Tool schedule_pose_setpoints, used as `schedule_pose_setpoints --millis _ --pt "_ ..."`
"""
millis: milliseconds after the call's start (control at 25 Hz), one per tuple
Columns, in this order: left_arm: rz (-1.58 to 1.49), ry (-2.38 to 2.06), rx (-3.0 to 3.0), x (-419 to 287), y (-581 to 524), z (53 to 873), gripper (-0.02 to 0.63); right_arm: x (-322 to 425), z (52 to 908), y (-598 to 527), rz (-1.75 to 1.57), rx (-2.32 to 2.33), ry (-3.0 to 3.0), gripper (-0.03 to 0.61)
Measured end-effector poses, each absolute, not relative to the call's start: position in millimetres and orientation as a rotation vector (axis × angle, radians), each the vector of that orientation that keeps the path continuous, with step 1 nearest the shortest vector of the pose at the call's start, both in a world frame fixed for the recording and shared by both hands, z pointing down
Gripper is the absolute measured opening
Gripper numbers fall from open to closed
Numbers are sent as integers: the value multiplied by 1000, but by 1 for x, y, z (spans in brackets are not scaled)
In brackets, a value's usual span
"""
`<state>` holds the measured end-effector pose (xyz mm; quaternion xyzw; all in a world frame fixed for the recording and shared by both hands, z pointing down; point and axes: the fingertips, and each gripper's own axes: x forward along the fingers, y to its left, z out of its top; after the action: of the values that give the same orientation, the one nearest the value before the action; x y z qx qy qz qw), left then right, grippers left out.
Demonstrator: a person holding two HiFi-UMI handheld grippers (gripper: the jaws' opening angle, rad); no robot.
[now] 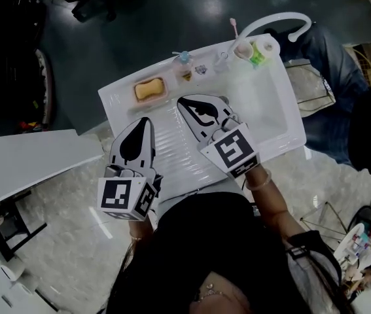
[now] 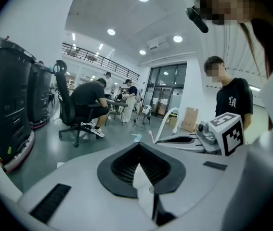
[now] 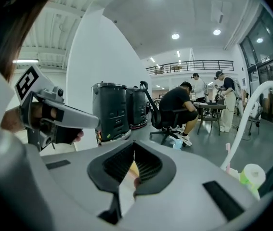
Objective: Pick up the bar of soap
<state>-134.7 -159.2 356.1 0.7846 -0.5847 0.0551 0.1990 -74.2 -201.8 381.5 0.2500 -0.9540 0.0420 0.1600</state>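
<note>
A white moulded sink unit fills the middle of the head view. Its shallow dish recess, at the upper left of the unit, holds the bar of soap, a rounded orange-yellow block lying flat. At the unit's upper right corner a pale cup holds a pink toothbrush, beside something green and under a curved white tap. A small blue-capped bottle stands on the back ledge.

Both grippers hang side by side over the ribbed draining board, pointing toward the top of the frame and tipped slightly downward. The right gripper has its tips just lower right of the soap, apart from it. The left gripper sits further toward the lower left, near the unit's front edge.

In each gripper view the ridged black pads meet at the tip: the left gripper and right gripper are both clenched, with nothing between the pads. A yellow patch shows through the right one's gap.
</note>
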Motion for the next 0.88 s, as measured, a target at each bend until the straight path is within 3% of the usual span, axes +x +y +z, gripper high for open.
schedule_pose_setpoints --millis 880 --pt "103 -1641 2049 -217 -162 413 8 -158 490 -239 -121 410 -2424 11"
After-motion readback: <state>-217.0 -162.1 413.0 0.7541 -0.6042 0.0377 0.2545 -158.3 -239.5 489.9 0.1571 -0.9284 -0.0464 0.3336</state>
